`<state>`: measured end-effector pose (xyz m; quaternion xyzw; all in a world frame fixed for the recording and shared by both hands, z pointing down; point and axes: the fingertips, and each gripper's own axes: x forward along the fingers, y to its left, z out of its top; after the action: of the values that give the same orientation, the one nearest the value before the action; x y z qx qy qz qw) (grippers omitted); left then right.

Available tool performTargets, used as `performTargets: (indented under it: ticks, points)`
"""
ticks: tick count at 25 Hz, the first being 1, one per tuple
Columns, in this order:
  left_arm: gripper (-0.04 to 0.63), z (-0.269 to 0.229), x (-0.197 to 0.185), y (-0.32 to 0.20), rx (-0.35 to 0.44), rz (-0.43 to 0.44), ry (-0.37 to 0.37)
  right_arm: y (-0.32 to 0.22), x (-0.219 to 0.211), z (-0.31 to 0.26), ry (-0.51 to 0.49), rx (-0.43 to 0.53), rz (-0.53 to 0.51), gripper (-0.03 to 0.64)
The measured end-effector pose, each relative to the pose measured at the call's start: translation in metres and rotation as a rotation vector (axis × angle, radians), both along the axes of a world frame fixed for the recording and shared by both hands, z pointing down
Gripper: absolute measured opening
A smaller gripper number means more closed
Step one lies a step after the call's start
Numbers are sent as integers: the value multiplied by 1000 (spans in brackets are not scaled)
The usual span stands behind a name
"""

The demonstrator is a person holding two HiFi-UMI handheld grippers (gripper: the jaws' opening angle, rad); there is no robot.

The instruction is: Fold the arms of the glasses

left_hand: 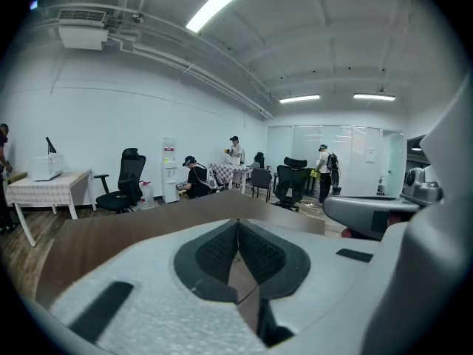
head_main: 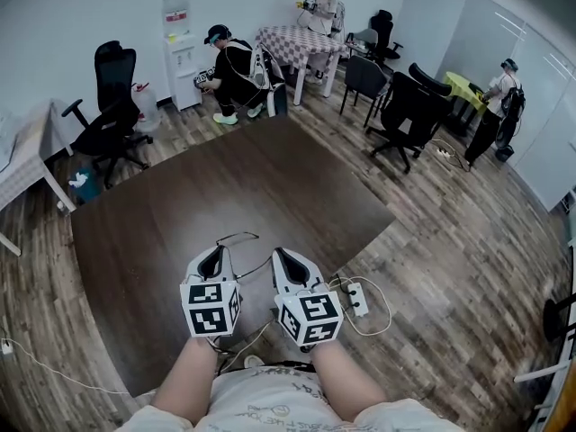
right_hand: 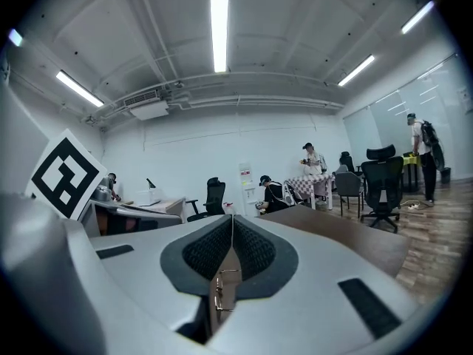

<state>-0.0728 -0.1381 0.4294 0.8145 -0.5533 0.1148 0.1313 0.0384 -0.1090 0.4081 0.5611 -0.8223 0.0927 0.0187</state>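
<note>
Thin wire-framed glasses hang over the near part of the dark brown table, between my two grippers. In the head view my left gripper and right gripper sit side by side, tips pointing away from me. The left gripper is shut, and a thin wire of the glasses runs behind its pads. A metal hinge piece of the glasses shows in the gap behind the right gripper's pads, which are also shut. Most of the frame is hidden by the grippers.
A white power strip with cables lies on the wood floor right of the table's near corner. Black office chairs stand at the back right and back left. Several people are at the far end of the room.
</note>
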Motion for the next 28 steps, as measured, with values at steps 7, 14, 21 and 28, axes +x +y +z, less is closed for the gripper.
performTargets:
  ticks: [7, 14, 21, 28]
  points:
    - [15, 36, -1, -27, -93, -17, 1, -35, 5, 27, 17, -65, -3, 15]
    - [17, 86, -20, -53, -237, -66, 36, -76, -13, 56, 31, -135, -91, 15]
    - [18, 137, -31, -67, -422, -116, 137, -126, -12, 81, 17, -210, -150, 15]
    - [92, 181, -33, -78, -561, -122, 195, -154, -16, 103, 27, -271, -182, 15]
